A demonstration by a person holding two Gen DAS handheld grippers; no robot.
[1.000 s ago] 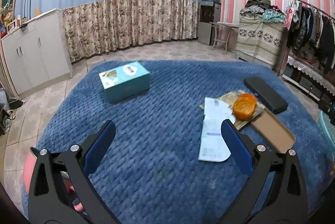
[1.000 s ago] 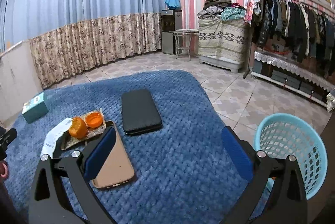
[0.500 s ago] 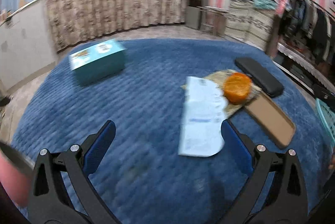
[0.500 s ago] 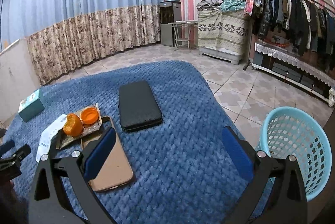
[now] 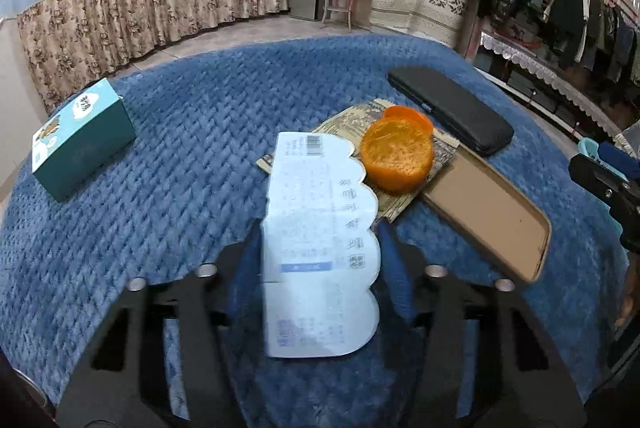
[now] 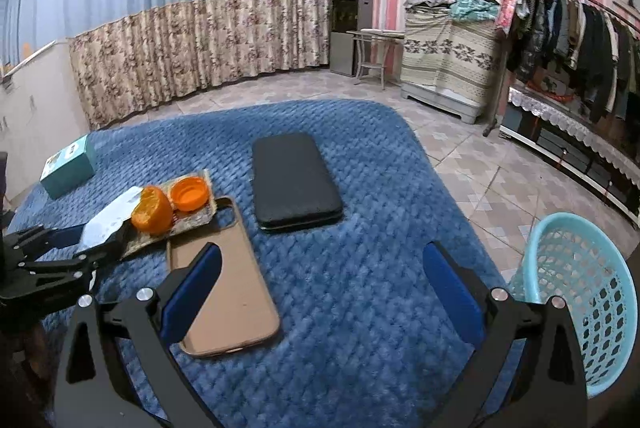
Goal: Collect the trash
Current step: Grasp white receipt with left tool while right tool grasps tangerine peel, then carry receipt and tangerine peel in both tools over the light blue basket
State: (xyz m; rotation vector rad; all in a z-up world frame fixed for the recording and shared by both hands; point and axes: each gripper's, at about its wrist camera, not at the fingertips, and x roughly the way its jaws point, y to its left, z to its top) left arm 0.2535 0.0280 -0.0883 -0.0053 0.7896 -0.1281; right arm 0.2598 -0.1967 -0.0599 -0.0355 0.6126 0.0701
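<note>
A white printed paper slip (image 5: 320, 252) lies on the blue cloth; my left gripper (image 5: 316, 256) has closed in around its sides and the slip covers the fingers, so its grip is unclear. In the right wrist view the left gripper (image 6: 96, 248) sits at the slip (image 6: 108, 220). Two orange peel halves (image 5: 396, 156) (image 6: 152, 210) rest on a brown printed wrapper (image 5: 348, 124). My right gripper (image 6: 320, 280) is open and empty above the cloth. A light blue basket (image 6: 580, 292) stands on the floor at the right.
A tan phone case (image 6: 224, 276) lies by the wrapper, a black case (image 6: 294, 180) behind it, and a teal box (image 5: 80, 140) at the left. The blue-covered table (image 6: 360, 308) ends at the right, with tiled floor and a clothes rack (image 6: 580, 28) beyond.
My left gripper moved forward and right onto the paper slip and its jaws narrowed around it. My right gripper stayed open and shifted only slightly.
</note>
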